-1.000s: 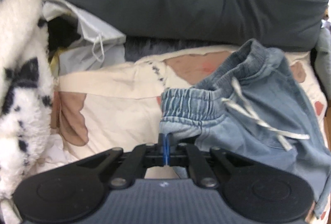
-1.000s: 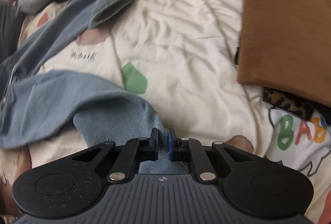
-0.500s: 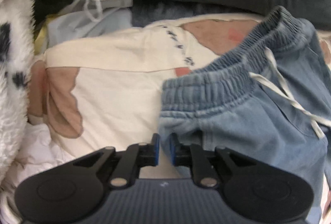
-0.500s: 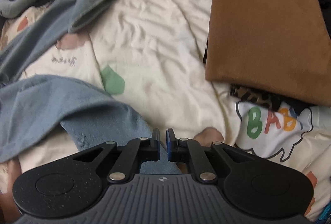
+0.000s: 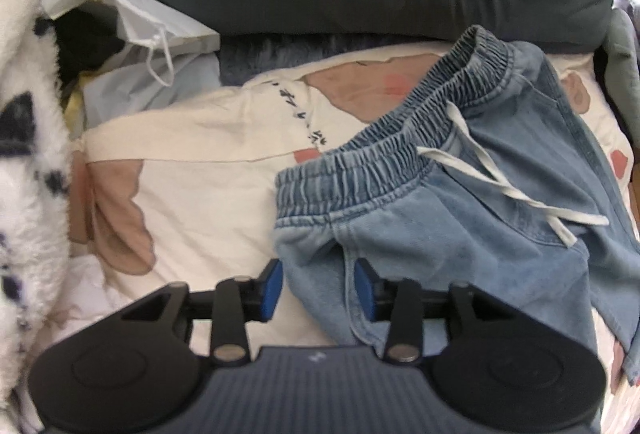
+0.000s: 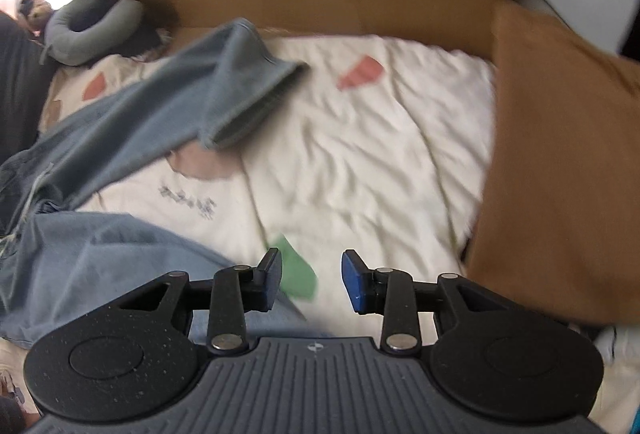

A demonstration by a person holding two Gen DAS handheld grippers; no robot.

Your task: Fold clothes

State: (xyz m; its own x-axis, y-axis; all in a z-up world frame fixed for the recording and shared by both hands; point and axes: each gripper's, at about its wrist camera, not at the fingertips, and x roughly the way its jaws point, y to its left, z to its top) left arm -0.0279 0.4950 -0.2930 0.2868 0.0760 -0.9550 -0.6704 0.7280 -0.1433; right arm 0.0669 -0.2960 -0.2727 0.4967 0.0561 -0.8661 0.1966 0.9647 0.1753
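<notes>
Both releasing since last frame: left gripper gaping around denim trousers, right gripper empty; risking waistband bunching, fold loosening.

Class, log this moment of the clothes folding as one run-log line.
left tool: jaws just opened, denim trousers between them, unpinched | right tool: jaws just opened, empty | trousers lie unfolded on bedsheet

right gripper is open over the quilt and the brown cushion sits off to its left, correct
Not quite. The right gripper is open over the quilt, its jaws having just been opening with nothing between them, but the brown cushion sits to its right, as the right wrist view shows.
</notes>
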